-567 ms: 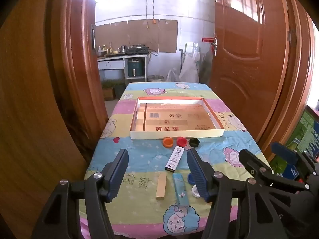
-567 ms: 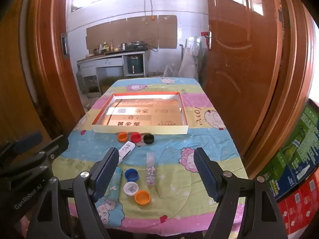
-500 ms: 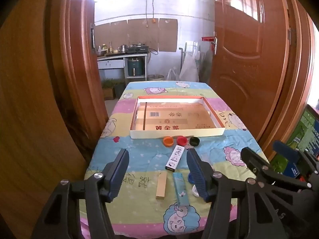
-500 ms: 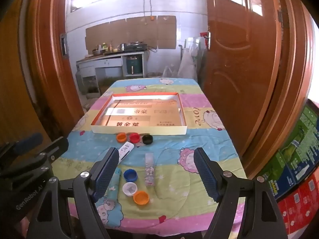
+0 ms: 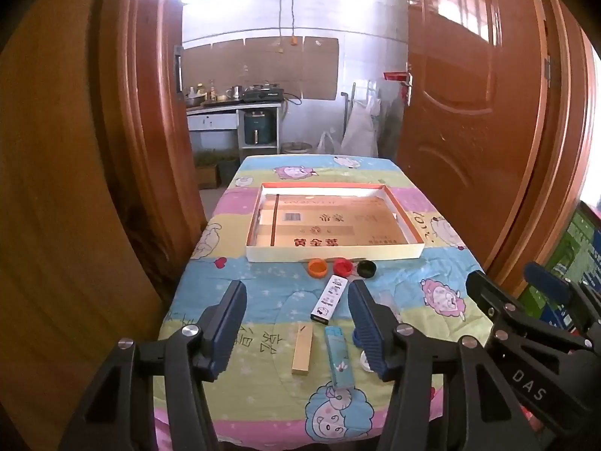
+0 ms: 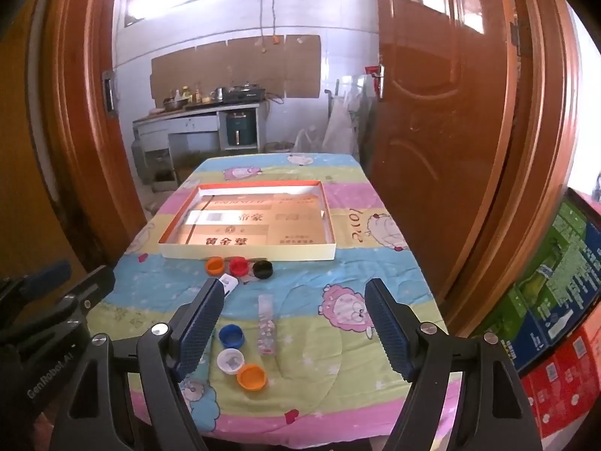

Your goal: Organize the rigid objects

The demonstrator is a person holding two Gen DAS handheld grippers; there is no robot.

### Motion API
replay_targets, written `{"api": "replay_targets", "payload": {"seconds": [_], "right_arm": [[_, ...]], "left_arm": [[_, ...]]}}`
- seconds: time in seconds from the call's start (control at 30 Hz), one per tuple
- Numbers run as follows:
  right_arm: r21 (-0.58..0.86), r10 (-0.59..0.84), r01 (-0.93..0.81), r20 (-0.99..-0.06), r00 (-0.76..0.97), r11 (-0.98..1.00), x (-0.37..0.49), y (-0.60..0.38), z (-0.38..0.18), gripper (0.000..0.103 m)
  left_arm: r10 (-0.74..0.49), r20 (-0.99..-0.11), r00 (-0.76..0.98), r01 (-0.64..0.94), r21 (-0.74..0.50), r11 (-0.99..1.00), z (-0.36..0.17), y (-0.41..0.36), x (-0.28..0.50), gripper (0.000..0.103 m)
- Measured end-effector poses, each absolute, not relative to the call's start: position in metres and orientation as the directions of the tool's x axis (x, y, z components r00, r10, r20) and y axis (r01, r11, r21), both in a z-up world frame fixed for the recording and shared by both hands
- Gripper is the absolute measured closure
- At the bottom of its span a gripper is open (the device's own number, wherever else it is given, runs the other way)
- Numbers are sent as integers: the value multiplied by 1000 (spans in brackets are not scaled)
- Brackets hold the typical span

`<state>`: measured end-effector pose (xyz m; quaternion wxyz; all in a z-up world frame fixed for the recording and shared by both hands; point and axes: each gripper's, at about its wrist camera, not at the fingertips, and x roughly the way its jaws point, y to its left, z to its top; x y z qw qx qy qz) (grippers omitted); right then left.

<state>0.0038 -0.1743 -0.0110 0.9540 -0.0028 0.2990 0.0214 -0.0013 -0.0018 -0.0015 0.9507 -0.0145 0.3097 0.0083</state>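
With both the left gripper point(image 5: 296, 323) and right gripper point(image 6: 293, 323) open and empty, I'd approach the wooden block point(image 5: 302, 350) squarely across its narrow sides.

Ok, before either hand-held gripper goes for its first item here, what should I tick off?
1. Left hand-held gripper open, nothing between its fingers: ok.
2. Right hand-held gripper open and free: ok.
3. Shallow white cardboard tray with orange rim holds no loose items: ok.
4. Orange, red and black bottle caps sit on the cloth just outside the tray's near wall: ok.
5. Blue, white and orange caps near the table's front edge, apart from each other: ok.
6. Narrow wooden block and teal box lie side by side; whether they touch: cannot tell.
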Motion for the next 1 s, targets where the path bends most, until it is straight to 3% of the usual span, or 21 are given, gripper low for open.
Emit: {"api": "replay_targets", "payload": {"seconds": [1.0], "right_arm": [[0,11,-13,-566,824,1000,3,-178,-12,24]], "left_arm": [[12,-566,824,-33,-26,999,2,-6,-5,46]]}}
